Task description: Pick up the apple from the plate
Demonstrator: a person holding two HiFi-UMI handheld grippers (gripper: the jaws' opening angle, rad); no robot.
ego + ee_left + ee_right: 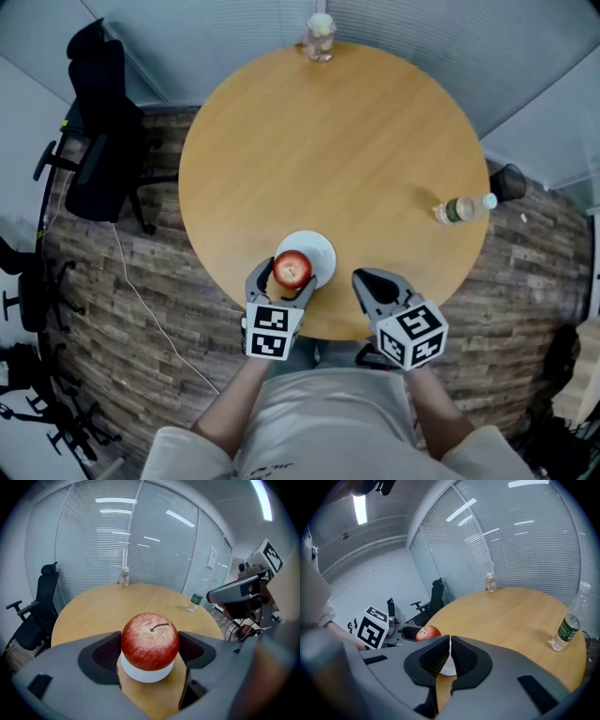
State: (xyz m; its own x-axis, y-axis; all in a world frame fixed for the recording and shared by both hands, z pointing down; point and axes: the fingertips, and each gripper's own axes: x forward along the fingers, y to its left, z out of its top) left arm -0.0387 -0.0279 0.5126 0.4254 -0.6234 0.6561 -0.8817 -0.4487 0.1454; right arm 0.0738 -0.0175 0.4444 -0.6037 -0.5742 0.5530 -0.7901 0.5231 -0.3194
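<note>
I see the apple (292,269) between the fingers (256,279) of my left gripper (285,271), over the plate (321,249) at the near edge of the desk (328,150). The right gripper (367,279) sits just right of it, the bottle (463,207) far right, and the jar (320,37) at the back.

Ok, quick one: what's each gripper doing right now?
Left gripper: closed on the apple, which sits on the plate.
Right gripper: closed, nothing between its jaws.

Smooth wooden table (356,141), soft satin sheen. The apple (150,641) shows glossy, finely speckled skin; the plate (147,673) under it is smooth matt white. Matt grey plastic on the left hand-held gripper (150,648), with black dimpled pads (105,653). Clear plastic bottle (459,208); rough plank floor (141,309).
</note>
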